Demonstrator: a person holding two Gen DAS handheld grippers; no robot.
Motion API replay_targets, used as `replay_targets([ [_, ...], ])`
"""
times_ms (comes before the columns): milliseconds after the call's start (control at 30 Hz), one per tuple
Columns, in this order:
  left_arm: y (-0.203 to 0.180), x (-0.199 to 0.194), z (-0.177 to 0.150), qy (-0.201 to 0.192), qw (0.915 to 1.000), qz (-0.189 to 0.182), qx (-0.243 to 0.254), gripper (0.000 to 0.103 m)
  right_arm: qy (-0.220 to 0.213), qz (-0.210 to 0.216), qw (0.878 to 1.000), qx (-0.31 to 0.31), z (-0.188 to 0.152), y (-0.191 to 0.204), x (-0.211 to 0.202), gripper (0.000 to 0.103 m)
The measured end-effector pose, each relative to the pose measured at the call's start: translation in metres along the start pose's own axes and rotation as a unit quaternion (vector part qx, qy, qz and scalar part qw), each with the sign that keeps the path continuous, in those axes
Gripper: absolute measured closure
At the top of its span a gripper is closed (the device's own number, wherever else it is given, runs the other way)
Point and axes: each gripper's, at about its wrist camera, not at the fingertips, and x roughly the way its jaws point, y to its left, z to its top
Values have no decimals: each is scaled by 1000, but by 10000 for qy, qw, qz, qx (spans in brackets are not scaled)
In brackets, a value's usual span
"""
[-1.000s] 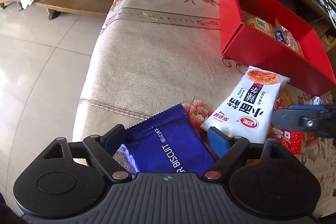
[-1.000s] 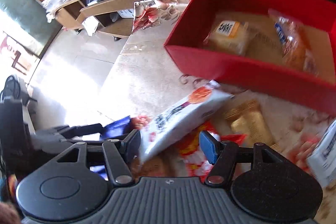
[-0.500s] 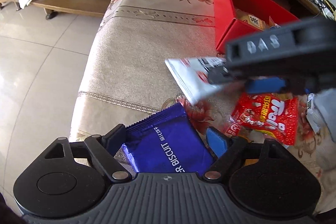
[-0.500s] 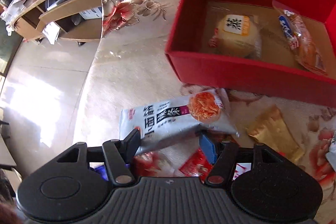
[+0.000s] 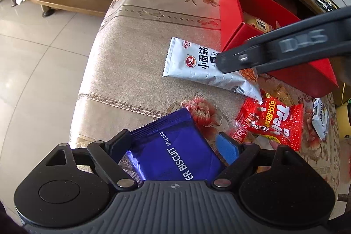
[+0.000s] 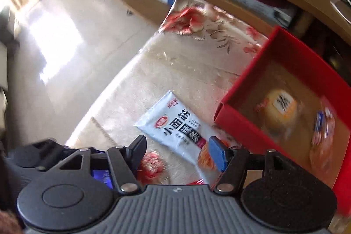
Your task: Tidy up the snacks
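Right tongs clamped on white noodle packet, long axis slanting far-left; left tongs opening around blue biscuit packet.

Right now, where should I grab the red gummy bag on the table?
Probably come from above and pinch the red gummy bag across its short width near the middle: it lies flat, and the white snack pack overlaps its far corner.
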Motion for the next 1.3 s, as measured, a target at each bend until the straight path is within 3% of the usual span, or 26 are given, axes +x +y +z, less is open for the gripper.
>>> replay_targets([
  [233,-3,4,1,45,9999,-50,111,7,121,33,9975,-701,-3,-5,38,41],
  [400,-8,7,1,77,9997,19,221,3,422,-40,9972,-612,-24,-4,37,37],
  [533,-8,7,-1,46,9996,52,289,3,473,697,9964,-134,-46,-11,16,41],
  [600,-8,7,-1,34,9996,62,285,3,398,837,9957,65,-50,-16,6,43],
  [733,-10,8,0,33,9994,129,307,3,345,371,9971,-560,-41,-7,8,41],
  [900,-11,9,-1,19,9994,175,315,3,567,248,9896,-1295,-27,19,34,40],
  [967,-12,10,-1,30,9992,193,339,2,513,195,9898,-1315,-24,18,38,30],
  [1033,-13,11,-1,20,9990,222,384,1,572,391,9933,-929,-23,5,42,27],
  [1133,-13,13,-1,7,9986,295,434,1,474,521,9941,-829,-34,-3,44,7],
  [1233,-17,15,-3,5,9973,419,608,0,360,318,9955,-813,-40,2,42,10],
  [1300,-17,15,-4,-16,9973,449,585,1,317,291,9962,-760,-41,4,35,23],
])
